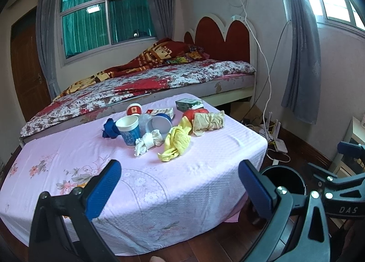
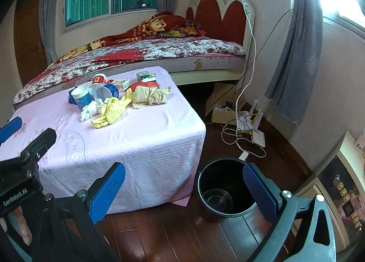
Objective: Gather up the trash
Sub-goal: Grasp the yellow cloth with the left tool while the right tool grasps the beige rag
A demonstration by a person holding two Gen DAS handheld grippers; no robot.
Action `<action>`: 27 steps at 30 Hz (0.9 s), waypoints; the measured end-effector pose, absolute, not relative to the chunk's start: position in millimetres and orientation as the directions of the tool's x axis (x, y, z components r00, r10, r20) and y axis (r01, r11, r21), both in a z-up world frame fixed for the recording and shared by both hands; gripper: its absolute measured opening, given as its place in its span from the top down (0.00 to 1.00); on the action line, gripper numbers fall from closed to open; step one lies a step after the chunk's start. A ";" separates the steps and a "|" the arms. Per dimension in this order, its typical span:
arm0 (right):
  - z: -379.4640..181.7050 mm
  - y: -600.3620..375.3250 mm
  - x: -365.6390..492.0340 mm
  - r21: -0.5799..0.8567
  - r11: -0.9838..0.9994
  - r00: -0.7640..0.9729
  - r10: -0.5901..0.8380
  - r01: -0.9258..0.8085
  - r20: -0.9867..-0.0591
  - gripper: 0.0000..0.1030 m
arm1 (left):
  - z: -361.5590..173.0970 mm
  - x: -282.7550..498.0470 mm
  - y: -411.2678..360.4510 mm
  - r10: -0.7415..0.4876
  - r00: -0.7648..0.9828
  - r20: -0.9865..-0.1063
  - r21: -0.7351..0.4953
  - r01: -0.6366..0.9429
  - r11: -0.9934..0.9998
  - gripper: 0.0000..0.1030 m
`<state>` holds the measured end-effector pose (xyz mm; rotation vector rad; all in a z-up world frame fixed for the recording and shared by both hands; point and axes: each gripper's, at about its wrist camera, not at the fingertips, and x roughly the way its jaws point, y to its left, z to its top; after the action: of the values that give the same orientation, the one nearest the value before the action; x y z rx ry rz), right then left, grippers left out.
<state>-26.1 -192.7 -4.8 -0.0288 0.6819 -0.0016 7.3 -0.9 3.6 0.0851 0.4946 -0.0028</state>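
Note:
A pile of trash sits at the far end of a table with a pink cloth (image 1: 182,170): an upright blue paper cup (image 1: 129,130), a tipped blue cup (image 1: 159,125), a white crumpled tissue (image 1: 148,142), a yellow rag (image 1: 176,144), a beige rag (image 1: 208,121), a red cup (image 1: 134,109) and a green box (image 1: 189,103). The pile also shows in the right wrist view, with the yellow rag (image 2: 111,112). A black bin (image 2: 224,190) stands on the floor right of the table. My left gripper (image 1: 180,189) is open over the table's near edge. My right gripper (image 2: 183,191) is open near the bin.
A bed with a floral cover (image 1: 159,77) lies behind the table. Cables, a router (image 2: 257,138) and a cardboard box (image 2: 224,106) lie on the wooden floor by the right wall. A cabinet (image 2: 342,189) stands at the right. Grey curtains (image 2: 294,56) hang by the windows.

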 end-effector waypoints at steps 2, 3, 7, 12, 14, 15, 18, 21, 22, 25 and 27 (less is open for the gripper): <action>-7.1 -194.2 -23.5 -0.017 1.000 0.776 0.003 -0.018 -0.631 0.00 | 1.8 11.1 6.5 0.016 0.878 -0.478 0.070 0.020 0.997 0.01; -8.3 -194.4 -21.6 -0.016 1.000 0.774 0.009 -0.024 -0.633 0.00 | -0.5 15.4 11.2 0.010 0.873 -0.487 0.061 0.023 0.998 0.01; -20.3 -194.7 -4.6 -0.014 0.998 0.760 0.038 -0.061 -0.649 0.00 | -14.2 35.5 25.6 0.006 0.852 -0.523 0.059 0.029 0.998 0.01; -32.2 -183.8 32.6 -0.005 0.994 0.742 0.080 -0.112 -0.666 0.06 | -33.8 68.6 46.7 0.044 0.830 -0.556 0.070 -0.006 0.998 0.06; -35.7 -176.3 47.3 -0.001 0.992 0.739 0.095 -0.128 -0.668 0.13 | -40.9 81.2 54.0 0.050 0.820 -0.571 0.063 -0.017 0.998 0.09; -39.0 -170.6 57.9 -0.004 0.990 0.735 0.100 -0.139 -0.671 0.15 | -43.6 86.5 56.4 0.054 0.818 -0.573 0.063 -0.021 0.998 0.10; -48.8 -161.3 87.5 -0.009 0.988 0.726 0.107 -0.154 -0.679 0.17 | -52.0 105.1 62.1 0.072 0.811 -0.581 0.074 -0.035 0.997 0.13; -57.2 -157.9 116.6 0.006 0.987 0.716 0.123 -0.163 -0.687 0.18 | -60.4 126.7 74.1 0.093 0.798 -0.595 0.060 -0.071 0.996 0.13; -59.2 -156.7 126.2 0.008 0.986 0.716 0.126 -0.166 -0.687 0.18 | -63.9 135.0 79.7 0.097 0.793 -0.601 0.050 -0.084 0.995 0.13; -63.9 -150.3 152.4 -0.008 0.985 0.718 0.122 -0.175 -0.685 0.18 | -69.7 152.7 85.6 0.088 0.787 -0.610 0.020 -0.096 0.995 0.13; -65.7 -148.6 165.4 -0.016 0.984 0.720 0.119 -0.178 -0.684 0.18 | -72.5 159.2 81.1 0.066 0.786 -0.615 0.005 -0.080 0.997 0.13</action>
<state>165.4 -148.6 -65.7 -0.0828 0.7500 0.1645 159.2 81.1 -72.5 -0.0221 0.6618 0.0790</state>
